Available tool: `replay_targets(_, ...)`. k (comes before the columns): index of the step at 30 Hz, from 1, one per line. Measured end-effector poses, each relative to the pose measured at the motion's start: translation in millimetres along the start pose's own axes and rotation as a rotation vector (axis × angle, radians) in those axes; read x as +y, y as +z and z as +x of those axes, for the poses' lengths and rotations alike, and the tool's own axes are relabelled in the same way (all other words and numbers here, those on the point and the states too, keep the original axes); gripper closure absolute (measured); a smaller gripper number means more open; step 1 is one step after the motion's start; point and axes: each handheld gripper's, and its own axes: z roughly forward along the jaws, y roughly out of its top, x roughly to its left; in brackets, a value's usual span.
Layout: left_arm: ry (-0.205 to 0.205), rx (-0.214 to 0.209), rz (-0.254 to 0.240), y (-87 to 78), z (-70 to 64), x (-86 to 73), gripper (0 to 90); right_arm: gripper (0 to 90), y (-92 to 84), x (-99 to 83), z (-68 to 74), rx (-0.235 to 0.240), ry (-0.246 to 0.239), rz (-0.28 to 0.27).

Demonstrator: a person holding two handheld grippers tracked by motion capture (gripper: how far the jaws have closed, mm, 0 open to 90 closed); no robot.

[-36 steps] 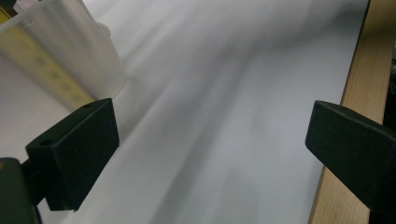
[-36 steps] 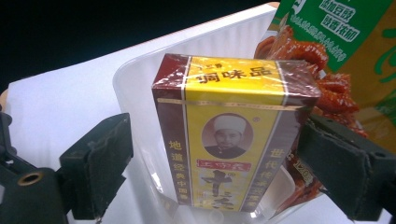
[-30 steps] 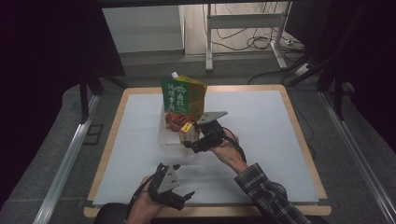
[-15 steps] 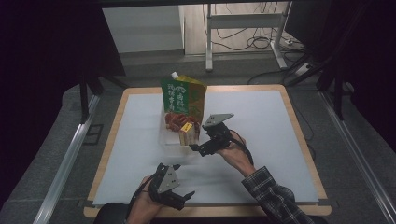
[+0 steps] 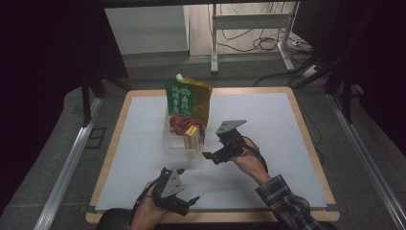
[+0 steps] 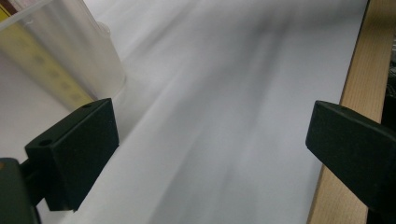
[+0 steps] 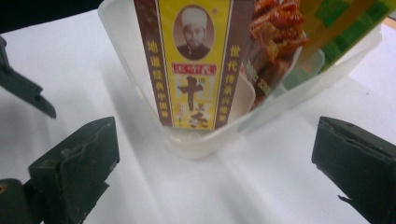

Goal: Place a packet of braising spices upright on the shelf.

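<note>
A clear plastic tub [image 5: 178, 141] stands on the white mat [image 5: 268, 120] near the middle of the table [image 5: 306, 120], a little left of centre. In the high view a tall green pouch [image 5: 187, 98] with a white spout rises from its far end, a red snack bag [image 5: 181, 123] sits in front of that, and a yellow box [image 5: 191, 136] stands at the near right corner.

The right gripper [image 5: 210, 155] lies just right of and nearer than the tub, apart from it; its jaws have just been opening and now stand wide with nothing between them. The right gripper view brings out what the high view cannot: the yellow box [image 7: 194, 65] has brown side bands, red characters and a small oval portrait, it leans against the tub's rounded corner [image 7: 196, 140], and the red snack bag [image 7: 275, 28] is pressed in beside it.

The left gripper [image 5: 189, 201] rests at the near edge of the mat, well apart from the tub. In its own view the jaws are spread wide over bare mat, with the tub's wall [image 6: 88, 51] at the upper left and the wooden table edge [image 6: 364, 70] at the right
</note>
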Motion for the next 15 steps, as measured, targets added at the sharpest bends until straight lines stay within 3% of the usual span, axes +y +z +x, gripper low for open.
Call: replay_targets(15,-0.035,-0.003,-0.005,-2.1,3.4,0.2,1.1,0.1,-29.2,-16.0,-6.8,-0.041,0.033,-0.015)
